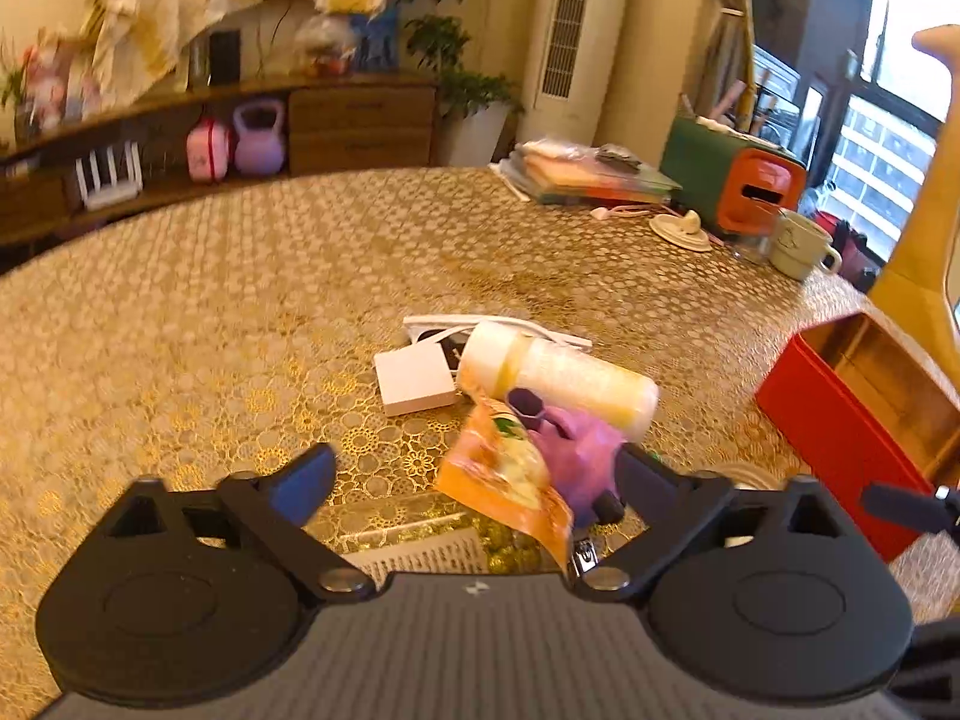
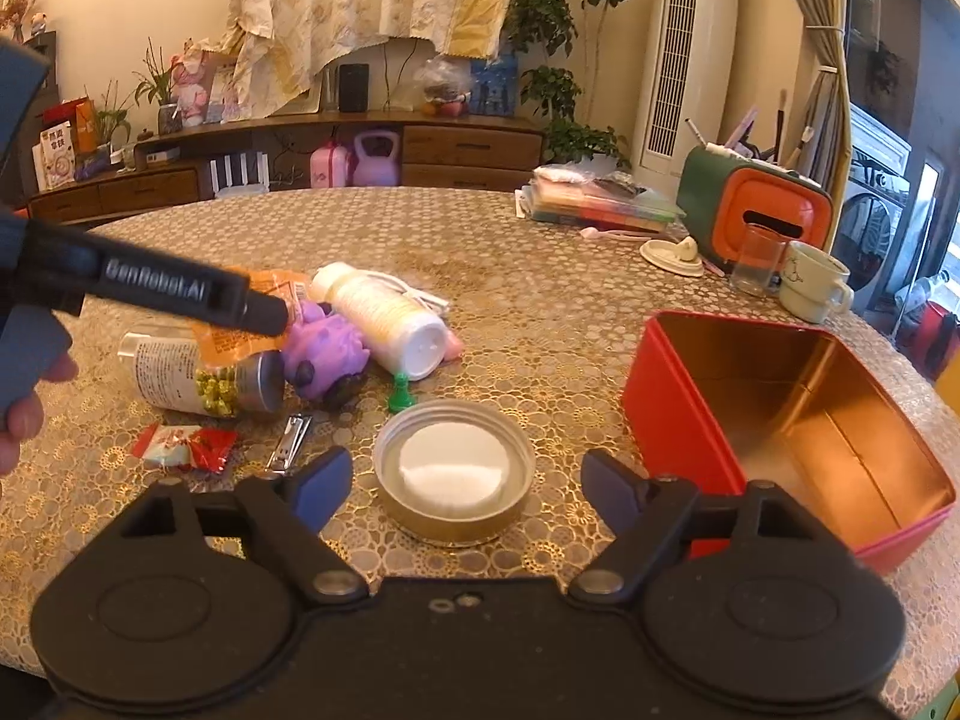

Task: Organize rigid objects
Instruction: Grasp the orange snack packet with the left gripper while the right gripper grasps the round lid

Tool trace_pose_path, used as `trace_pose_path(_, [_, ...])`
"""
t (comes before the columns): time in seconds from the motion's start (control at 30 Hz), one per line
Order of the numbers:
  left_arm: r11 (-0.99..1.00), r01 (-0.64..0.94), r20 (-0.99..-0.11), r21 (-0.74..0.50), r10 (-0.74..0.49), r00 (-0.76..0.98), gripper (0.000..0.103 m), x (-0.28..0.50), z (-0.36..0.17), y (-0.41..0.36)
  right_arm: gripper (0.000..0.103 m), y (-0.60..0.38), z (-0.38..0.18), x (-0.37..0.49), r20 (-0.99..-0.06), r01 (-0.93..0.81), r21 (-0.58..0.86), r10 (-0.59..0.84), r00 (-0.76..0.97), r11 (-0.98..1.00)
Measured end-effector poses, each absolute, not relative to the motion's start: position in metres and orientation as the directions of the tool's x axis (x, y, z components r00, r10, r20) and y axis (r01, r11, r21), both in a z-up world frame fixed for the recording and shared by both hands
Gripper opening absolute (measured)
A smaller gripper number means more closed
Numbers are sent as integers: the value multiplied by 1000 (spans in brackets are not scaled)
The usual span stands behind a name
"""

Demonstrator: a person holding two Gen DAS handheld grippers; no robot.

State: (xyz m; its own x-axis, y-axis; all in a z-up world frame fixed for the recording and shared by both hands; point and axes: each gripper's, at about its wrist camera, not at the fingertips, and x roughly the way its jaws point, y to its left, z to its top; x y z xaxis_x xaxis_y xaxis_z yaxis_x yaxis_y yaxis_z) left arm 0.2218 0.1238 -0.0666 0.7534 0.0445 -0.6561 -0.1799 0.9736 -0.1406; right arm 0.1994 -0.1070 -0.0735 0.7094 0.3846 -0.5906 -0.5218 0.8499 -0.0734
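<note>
Both claws stood spread with nothing pinched between their pads. From the right wrist view, the right gripper [image 2: 465, 480] hovered low over the lace-patterned tablecloth [image 2: 540, 312], its blue-padded fingers flanking a round metal lid [image 2: 454, 474] that lay upside down with a white liner showing inside; the pads stood apart from its rim. Just right of it sat an open red tin box [image 2: 678, 420], gold inside and holding nothing.

The left gripper [image 1: 477, 480] hung over the pile of clutter, an orange snack packet [image 1: 504, 480] and a purple toy figure [image 1: 576, 456] lying between its fingers, with no visible pressing by either pad. Beyond them lay a white bottle [image 1: 558, 378] on its side, a white square box [image 1: 414, 381] and a white cable [image 1: 498, 324].

In the right view the same heap showed a jar [image 2: 198, 372] with a printed label lying on its side, a nail clipper [image 2: 288, 444], a red-and-white candy wrapper [image 2: 186, 447] and a small green piece [image 2: 400, 394]. At the far edge stood a glass [image 2: 759, 267], stacked mugs [image 2: 816, 288], an orange-and-green tissue holder [image 2: 756, 210] and a stack of books [image 2: 600, 204].
</note>
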Motion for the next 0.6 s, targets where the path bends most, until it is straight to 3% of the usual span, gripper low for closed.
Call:
trace_pose_path(0.2, [964, -187, -682, -191, 7, 731, 64, 229, -73, 134, 78, -101, -81, 206, -603, -533, -93, 379, 702, 841])
trace_pose_path(0.33, [964, -165, -680, -208, -22, 733, 54, 232, -74, 133, 73, -99, -88, 215, -622, -528, -90, 366, 692, 844])
trace_pose_path(0.5, [953, -149, -677, -263, -72, 732, 35, 236, -74, 136, 73, -95, -93, 220, -632, -531, -66, 376, 677, 845])
trace_pose_path(0.6, [947, -159, -676, -280, -77, 733, 28, 237, -73, 138, 74, -93, -95, 220, -636, -525, -70, 368, 679, 848])
